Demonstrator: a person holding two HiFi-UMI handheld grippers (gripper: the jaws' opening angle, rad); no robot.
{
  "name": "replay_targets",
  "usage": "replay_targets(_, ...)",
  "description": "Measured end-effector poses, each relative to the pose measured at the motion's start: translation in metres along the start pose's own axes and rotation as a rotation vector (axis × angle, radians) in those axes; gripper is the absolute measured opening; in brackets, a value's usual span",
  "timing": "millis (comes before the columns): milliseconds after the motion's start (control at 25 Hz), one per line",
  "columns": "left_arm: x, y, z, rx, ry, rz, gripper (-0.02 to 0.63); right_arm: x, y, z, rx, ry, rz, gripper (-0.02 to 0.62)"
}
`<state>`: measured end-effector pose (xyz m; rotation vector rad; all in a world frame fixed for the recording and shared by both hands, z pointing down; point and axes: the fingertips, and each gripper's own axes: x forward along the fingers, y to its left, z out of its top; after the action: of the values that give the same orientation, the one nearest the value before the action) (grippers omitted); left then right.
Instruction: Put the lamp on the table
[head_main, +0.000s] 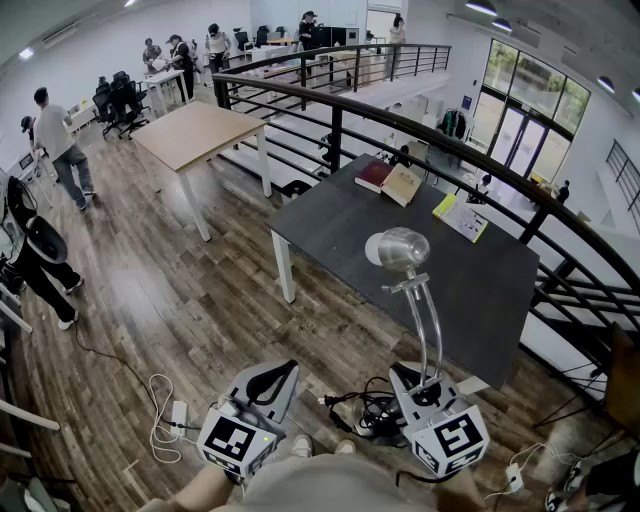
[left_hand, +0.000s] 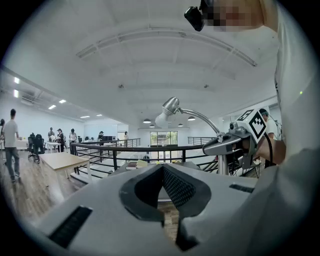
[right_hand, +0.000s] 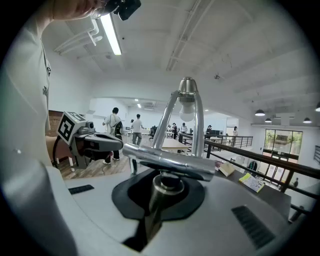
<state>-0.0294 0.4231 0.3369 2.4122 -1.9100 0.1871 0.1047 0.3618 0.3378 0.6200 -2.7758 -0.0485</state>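
The lamp (head_main: 398, 249) has a chrome head on a thin bent chrome stem and is held upright in the air before the near edge of the dark table (head_main: 340, 225). My right gripper (head_main: 422, 386) is shut on the lamp's lower stem. In the right gripper view the lamp (right_hand: 187, 98) rises from between the right gripper's (right_hand: 163, 186) jaws. My left gripper (head_main: 268, 386) hangs to the left of the lamp, shut and holding nothing. The left gripper view shows the left gripper (left_hand: 162, 172) with pads together, and the lamp (left_hand: 168, 108) at the right.
Two books (head_main: 389, 179) and a yellow-edged booklet (head_main: 461, 216) lie at the table's far side. A black railing (head_main: 470, 160) runs behind it. Cables and a power strip (head_main: 178, 415) lie on the wood floor near my feet. A light wooden table (head_main: 196, 130) stands at far left, with people beyond it.
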Motion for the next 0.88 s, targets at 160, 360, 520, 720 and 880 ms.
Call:
replay_targets(160, 0.005, -0.001, -0.012, -0.008, 0.022, -0.001, 0.005, 0.003, -0.005, -0.008, 0.001, 0.002, -0.008, 0.008)
replay_targets(360, 0.01, 0.002, -0.014, -0.012, 0.022, -0.005, 0.005, 0.006, -0.01, -0.01, 0.011, 0.0, -0.02, 0.008)
replay_targets(520, 0.015, 0.0, -0.014, -0.022, 0.04, -0.008, 0.005, 0.004, -0.016, -0.006, 0.036, -0.012, -0.025, 0.008)
replay_targets(720, 0.021, -0.006, -0.02, -0.018, 0.051, -0.013, 0.005, 0.001, -0.022, -0.006, 0.053, -0.027, -0.025, 0.008)
replay_targets(880, 0.028, -0.012, -0.018, -0.021, 0.052, -0.019, 0.005, -0.001, -0.026, -0.005, 0.049, -0.035, -0.026, 0.008)
